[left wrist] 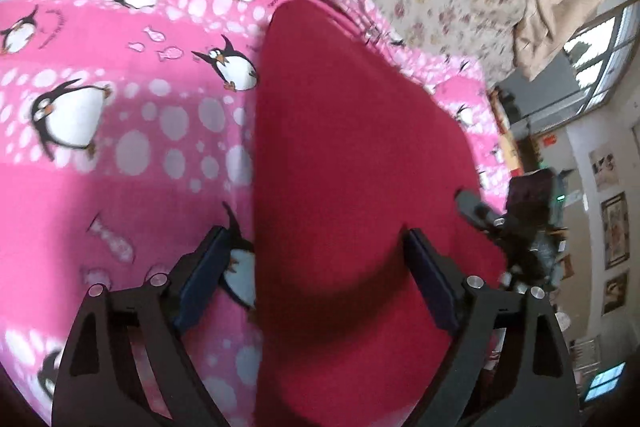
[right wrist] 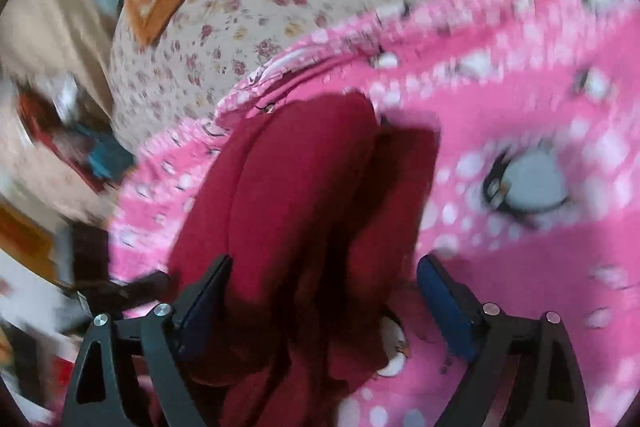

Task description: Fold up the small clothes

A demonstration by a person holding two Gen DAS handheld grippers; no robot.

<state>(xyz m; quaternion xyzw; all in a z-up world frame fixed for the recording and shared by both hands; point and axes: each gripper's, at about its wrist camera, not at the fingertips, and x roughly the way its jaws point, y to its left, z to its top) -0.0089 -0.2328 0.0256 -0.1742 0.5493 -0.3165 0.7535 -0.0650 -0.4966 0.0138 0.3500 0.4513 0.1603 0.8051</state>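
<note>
Both my left tongs [left wrist: 316, 267] and right tongs [right wrist: 324, 295] stand released, nothing pinched. The red garment [left wrist: 352, 155] lies on the penguin blanket [left wrist: 120, 115], directly ahead of and between each pair of fingers. To fold it well, I judge I should pinch matching edges and lift evenly.

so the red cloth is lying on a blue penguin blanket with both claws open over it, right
Not quite: the penguin blanket is pink, not blue, as the left wrist view shows. The red cloth does lie on it, with the left claw and right claw open.
</note>
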